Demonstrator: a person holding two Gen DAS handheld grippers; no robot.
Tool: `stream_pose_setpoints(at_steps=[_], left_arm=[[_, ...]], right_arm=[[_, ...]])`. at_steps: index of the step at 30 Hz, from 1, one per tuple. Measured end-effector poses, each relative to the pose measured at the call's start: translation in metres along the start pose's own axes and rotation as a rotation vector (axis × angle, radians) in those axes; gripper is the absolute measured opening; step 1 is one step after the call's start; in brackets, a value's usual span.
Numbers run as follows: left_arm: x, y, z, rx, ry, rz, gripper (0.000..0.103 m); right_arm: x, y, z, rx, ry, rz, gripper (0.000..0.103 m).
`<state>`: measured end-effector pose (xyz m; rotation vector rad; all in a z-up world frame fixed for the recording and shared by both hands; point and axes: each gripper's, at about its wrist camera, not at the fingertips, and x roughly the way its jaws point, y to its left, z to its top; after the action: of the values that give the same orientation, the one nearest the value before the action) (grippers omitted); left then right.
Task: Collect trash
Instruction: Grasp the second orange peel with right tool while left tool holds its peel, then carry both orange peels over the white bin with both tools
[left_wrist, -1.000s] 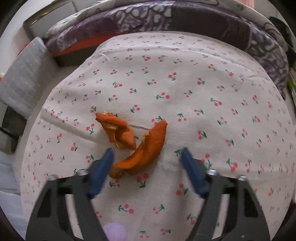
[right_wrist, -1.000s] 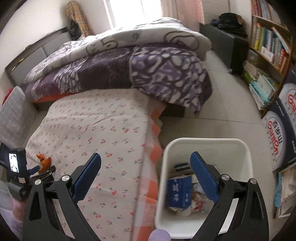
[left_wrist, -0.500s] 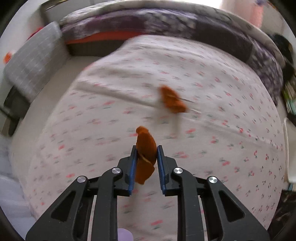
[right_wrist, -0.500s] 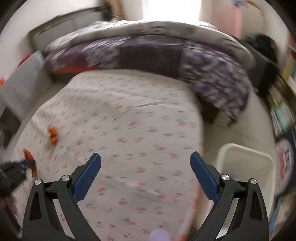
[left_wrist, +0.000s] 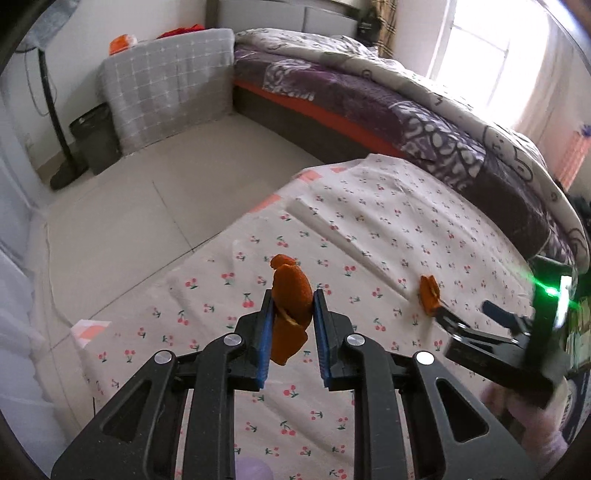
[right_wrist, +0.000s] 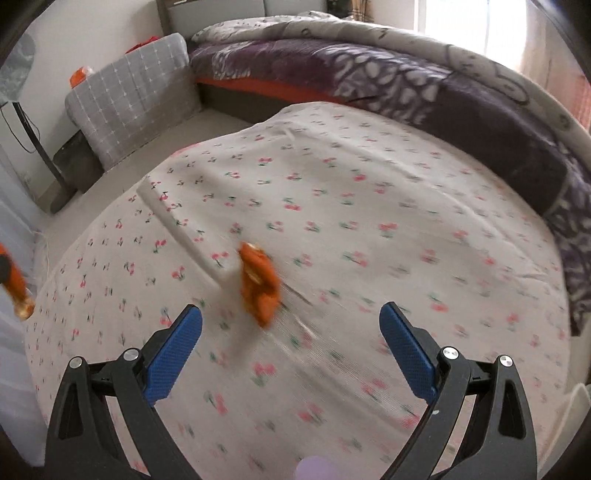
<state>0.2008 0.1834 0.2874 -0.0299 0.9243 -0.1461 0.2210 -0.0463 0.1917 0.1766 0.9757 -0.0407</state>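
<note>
My left gripper (left_wrist: 293, 306) is shut on an orange peel (left_wrist: 290, 295) and holds it above the cherry-print cloth (left_wrist: 369, 229). That held peel also shows at the left edge of the right wrist view (right_wrist: 14, 284). A second orange peel (right_wrist: 258, 282) lies on the cloth (right_wrist: 351, 206); it also shows in the left wrist view (left_wrist: 428, 293). My right gripper (right_wrist: 291, 332) is open and empty, hovering just before the second peel, which sits left of centre between its fingers. The right gripper also shows at the right of the left wrist view (left_wrist: 469, 315).
A bed with a purple patterned quilt (right_wrist: 406, 81) runs behind the cloth-covered table. A grey checked cushion (left_wrist: 166, 88) and a dark bin (left_wrist: 94, 138) stand on the floor to the left. The corner of a white bin (right_wrist: 576, 402) shows at the far right.
My left gripper closed on one peel and lifted it off the cloth, swinging left. My right gripper swung from over the white bin to the table, close to the second peel.
</note>
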Motion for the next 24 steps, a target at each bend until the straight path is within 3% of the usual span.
stream_pose_setpoints(at_steps=[3,4,5,7,10,12,24], left_arm=[[0.003,0.007,-0.004,0.003,0.01,0.008,0.02],[0.005,0.008,-0.005,0.003,0.012,0.013,0.02],[0.007,0.011,-0.005,-0.001,0.014,0.016,0.02],[0.008,0.016,-0.006,-0.01,0.019,0.016,0.02],[0.009,0.021,-0.006,-0.018,0.019,0.024,0.02],[0.008,0.023,-0.006,-0.023,0.015,0.028,0.02],[-0.013,0.026,-0.003,-0.045,-0.073,0.055,0.02]], right_arm=[[0.018,0.007,0.002,0.025,0.017,0.003,0.093],[0.022,0.008,0.002,0.029,0.02,0.005,0.088],[0.027,0.009,0.002,0.036,0.026,0.011,0.077],[0.033,0.011,0.003,0.042,0.031,0.009,0.069],[0.035,0.014,0.006,0.033,0.018,-0.011,0.038],[0.033,0.011,0.008,0.053,0.024,0.011,0.026],[-0.022,0.023,0.013,0.026,-0.105,0.041,0.024]])
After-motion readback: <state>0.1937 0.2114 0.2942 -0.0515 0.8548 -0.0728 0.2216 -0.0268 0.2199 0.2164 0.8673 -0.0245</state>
